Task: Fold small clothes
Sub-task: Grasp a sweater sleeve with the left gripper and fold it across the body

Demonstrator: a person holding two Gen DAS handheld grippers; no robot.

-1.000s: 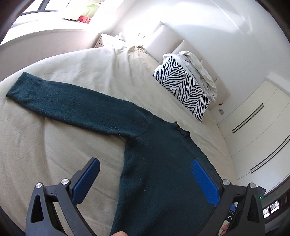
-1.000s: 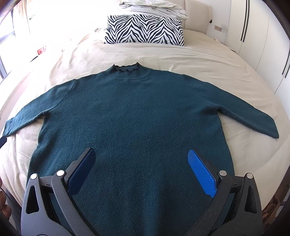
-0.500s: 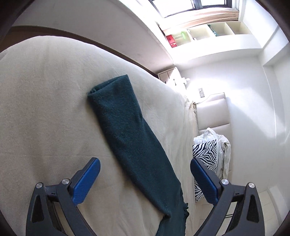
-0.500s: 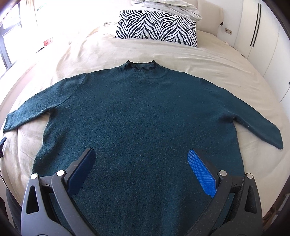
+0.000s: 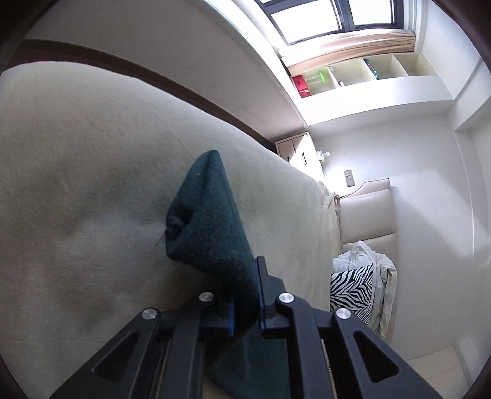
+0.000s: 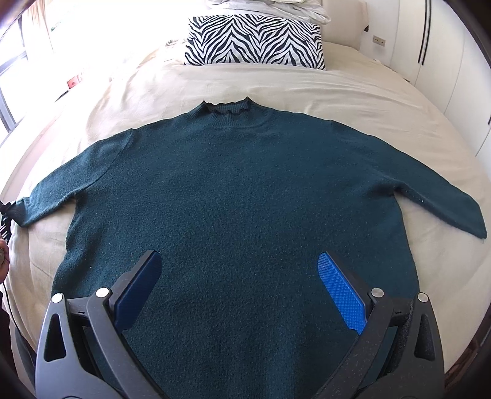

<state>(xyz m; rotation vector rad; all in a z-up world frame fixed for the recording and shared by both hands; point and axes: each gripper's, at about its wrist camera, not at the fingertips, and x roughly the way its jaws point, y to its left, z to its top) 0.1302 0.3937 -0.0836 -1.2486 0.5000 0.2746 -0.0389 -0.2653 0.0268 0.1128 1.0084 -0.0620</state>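
Observation:
A dark teal sweater (image 6: pixel 245 199) lies flat, front up, on the beige bed (image 6: pixel 337 92), neck away from me and both sleeves spread. My right gripper (image 6: pixel 239 256) hovers open over the lower body of the sweater, nothing between its blue pads (image 6: pixel 340 294). In the left wrist view my left gripper (image 5: pixel 245 291) has its jaws closing on the left sleeve (image 5: pixel 205 214), the knit pinched between the fingers. The cuff end sticks out past them, lifted and bunched. In the right wrist view that cuff (image 6: pixel 24 211) sits at the far left edge.
A zebra-print pillow (image 6: pixel 254 43) and a heap of white bedding (image 6: pixel 270 7) lie at the head of the bed. White wardrobe doors (image 6: pixel 445 61) stand to the right. A hand (image 6: pixel 3 257) shows at the left edge. A nightstand (image 5: pixel 300 150) and window shelves (image 5: pixel 353 76) lie beyond the bed's left side.
My left gripper swung from the sweater's body out to the left sleeve, rolled, and shut on it near the cuff, which now stands up off the sheet. The right gripper barely moved.

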